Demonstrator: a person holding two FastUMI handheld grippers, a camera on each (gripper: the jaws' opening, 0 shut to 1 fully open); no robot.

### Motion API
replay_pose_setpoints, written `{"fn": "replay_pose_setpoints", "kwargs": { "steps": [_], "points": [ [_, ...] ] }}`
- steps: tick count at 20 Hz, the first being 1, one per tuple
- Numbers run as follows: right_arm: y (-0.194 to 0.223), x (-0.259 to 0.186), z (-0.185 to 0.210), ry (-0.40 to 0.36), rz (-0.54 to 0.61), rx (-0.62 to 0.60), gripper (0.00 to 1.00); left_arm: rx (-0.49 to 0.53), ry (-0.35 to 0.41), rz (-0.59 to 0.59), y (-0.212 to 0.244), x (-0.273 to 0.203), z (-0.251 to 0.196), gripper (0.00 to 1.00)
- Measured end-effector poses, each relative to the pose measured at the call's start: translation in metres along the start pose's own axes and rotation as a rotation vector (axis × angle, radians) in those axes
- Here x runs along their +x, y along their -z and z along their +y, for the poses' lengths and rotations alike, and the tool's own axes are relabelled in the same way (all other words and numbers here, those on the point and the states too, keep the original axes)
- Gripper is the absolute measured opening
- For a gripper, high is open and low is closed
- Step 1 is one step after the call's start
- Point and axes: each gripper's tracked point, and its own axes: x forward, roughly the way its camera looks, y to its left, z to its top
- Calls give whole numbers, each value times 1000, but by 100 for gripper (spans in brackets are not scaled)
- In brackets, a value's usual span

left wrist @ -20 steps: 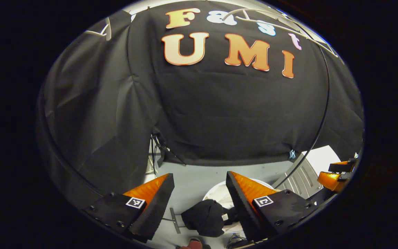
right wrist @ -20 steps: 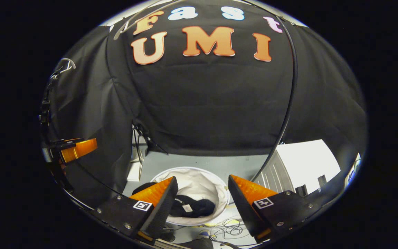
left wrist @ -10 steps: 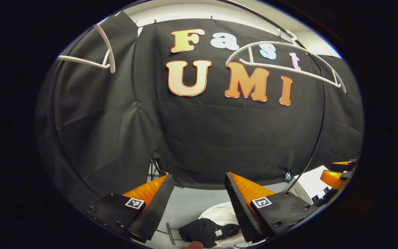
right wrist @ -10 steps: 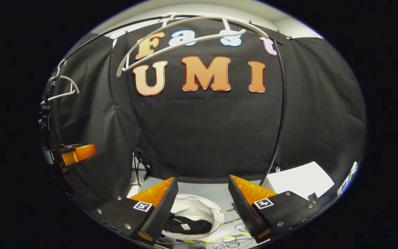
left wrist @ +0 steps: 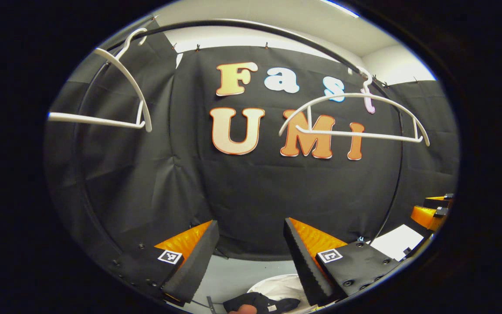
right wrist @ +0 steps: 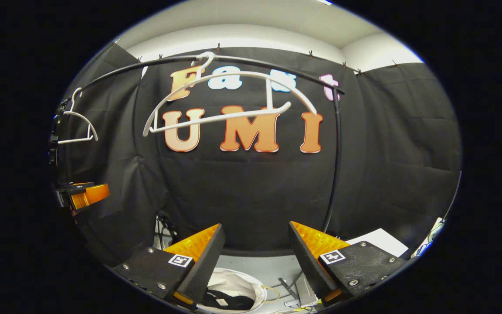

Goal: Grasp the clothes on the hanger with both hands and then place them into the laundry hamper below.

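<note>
In the left gripper view, a bare white hanger [left wrist: 116, 96] is hanging at the far left from the black rail [left wrist: 251, 27]. The left gripper [left wrist: 249, 257] is pointing at the wall with its fingers spread wide and nothing between them. Below that gap, dark clothes [left wrist: 262, 302] are lying in the white hamper [left wrist: 277, 285] on the floor. To the right, a second hanger [left wrist: 355, 117] is hanging bare, and the right gripper [left wrist: 432, 211] is showing at the far right edge.

In the right gripper view, the left gripper [right wrist: 83, 195] is peeking in at the left. The second hanger [right wrist: 229, 102] is hanging above centre. The right gripper [right wrist: 255, 261] is holding its fingers spread apart and empty, with the clothes [right wrist: 227, 301] sitting inside the hamper [right wrist: 238, 283] low between them.
</note>
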Motion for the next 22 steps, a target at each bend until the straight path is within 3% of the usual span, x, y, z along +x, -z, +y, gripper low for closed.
{"fn": "replay_pose_setpoints", "kwargs": {
  "steps": [1, 3, 4, 6, 7, 9, 10, 11, 12, 14, 15, 22],
  "points": [
    [-6, 0, 0, 3, -21, -4, 91, -1, 2, -14, -4, 0, 0, 94],
    [-21, -8, -6, 11, -67, -15, 91, -9, 0, -45, -20, -1, -2, 94],
    [-30, -11, -11, 22, -95, -21, 85, -19, -2, -65, -27, -5, -1, 94],
    [-46, -18, -22, 41, -133, -28, 91, -36, 3, -82, -34, -6, 3, 94],
    [-54, -23, -26, 47, -151, -28, 99, -38, 4, -85, -37, -7, 7, 94],
    [-65, -32, -27, 53, -179, -30, 99, -42, -1, -102, -40, -13, 14, 99],
    [-68, -36, -29, 55, -189, -31, 91, -42, -2, -111, -42, -15, 13, 98],
    [-73, -37, -32, 58, -194, -29, 91, -39, -4, -119, -45, -18, 15, 96],
    [-74, -39, -32, 58, -195, -23, 99, -35, -6, -124, -46, -19, 15, 94],
    [-75, -43, -31, 54, -197, -12, 99, -28, -3, -136, -51, -25, 13, 94],
    [-75, -49, -29, 53, -196, -9, 91, -25, 0, -137, -52, -29, 12, 94],
    [-74, -74, -18, 38, -183, -24, 91, -32, 40, -143, -59, -50, 0, 97]
  ]
}}
